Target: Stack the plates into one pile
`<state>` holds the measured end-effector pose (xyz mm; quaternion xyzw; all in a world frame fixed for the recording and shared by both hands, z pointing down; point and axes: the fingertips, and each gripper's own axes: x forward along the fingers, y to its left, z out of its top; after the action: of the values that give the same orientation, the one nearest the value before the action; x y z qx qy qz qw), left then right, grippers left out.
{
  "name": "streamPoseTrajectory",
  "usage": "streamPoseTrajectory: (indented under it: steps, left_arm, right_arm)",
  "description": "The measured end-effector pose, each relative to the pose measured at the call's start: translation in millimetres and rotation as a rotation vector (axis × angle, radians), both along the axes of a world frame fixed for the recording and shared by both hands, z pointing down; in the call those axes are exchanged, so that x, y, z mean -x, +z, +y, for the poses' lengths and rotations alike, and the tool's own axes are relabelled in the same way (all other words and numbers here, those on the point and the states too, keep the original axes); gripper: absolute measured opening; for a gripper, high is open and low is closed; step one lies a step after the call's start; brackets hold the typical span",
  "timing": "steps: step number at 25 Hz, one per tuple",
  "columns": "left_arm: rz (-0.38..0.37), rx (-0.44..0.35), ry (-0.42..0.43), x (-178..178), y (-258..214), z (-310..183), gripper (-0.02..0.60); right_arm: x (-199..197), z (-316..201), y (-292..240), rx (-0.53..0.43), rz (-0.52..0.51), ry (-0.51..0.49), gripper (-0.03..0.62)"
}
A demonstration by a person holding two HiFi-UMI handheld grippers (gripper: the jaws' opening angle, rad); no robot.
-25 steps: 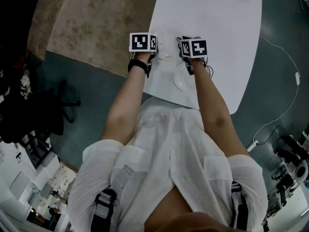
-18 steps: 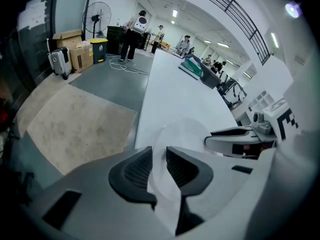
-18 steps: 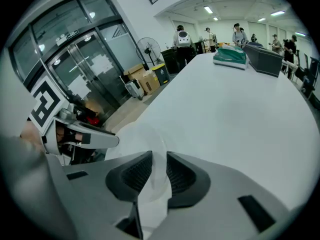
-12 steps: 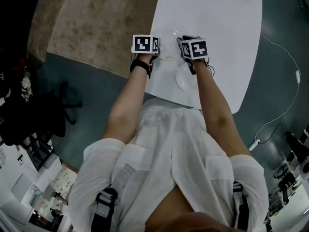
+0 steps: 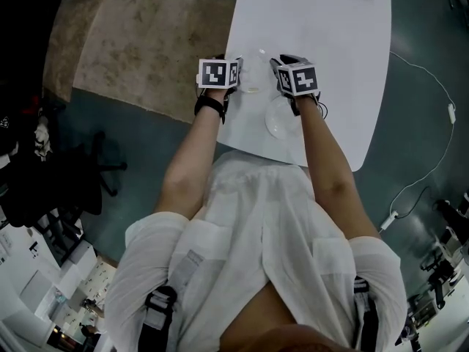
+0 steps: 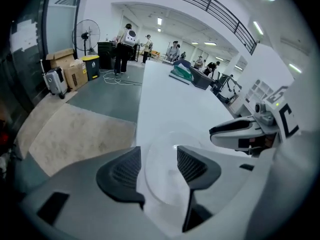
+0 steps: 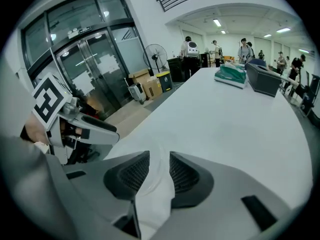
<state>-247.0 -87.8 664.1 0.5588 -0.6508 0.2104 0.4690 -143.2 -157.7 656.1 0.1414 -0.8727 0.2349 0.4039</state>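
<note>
Clear plate [image 5: 253,75] near desk [image 5: 330,35] left edge, open desk beyond, left gripper [image 6: 158,156] and right gripper [image 7: 159,160] opening around it, second plate [image 5: 281,121] in head view only.

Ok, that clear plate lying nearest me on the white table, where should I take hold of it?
Probably the plate's rim, coming from the side nearest you. It lies flat and shallow on the table, so only the rim offers the jaws a bite, and that side sits close to the table's near edge.
</note>
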Motion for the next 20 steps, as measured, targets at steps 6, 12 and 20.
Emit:
streamPoseTrajectory:
  steps: [6, 12, 20]
  left_arm:
    - [0.126, -0.009, 0.048, -26, -14, 3, 0.23]
    - [0.207, 0.009, 0.115, -71, -14, 17, 0.23]
    - [0.301, 0.07, 0.161, -127, 0, 46, 0.219]
  right_arm:
    - [-35, 0, -13, -0.01, -0.003, 0.013, 0.17]
    - [-90, 12, -4, 0.046, 0.029, 0.064, 0.185]
    - [-153, 31, 17, 0.101, 0.075, 0.133, 0.202]
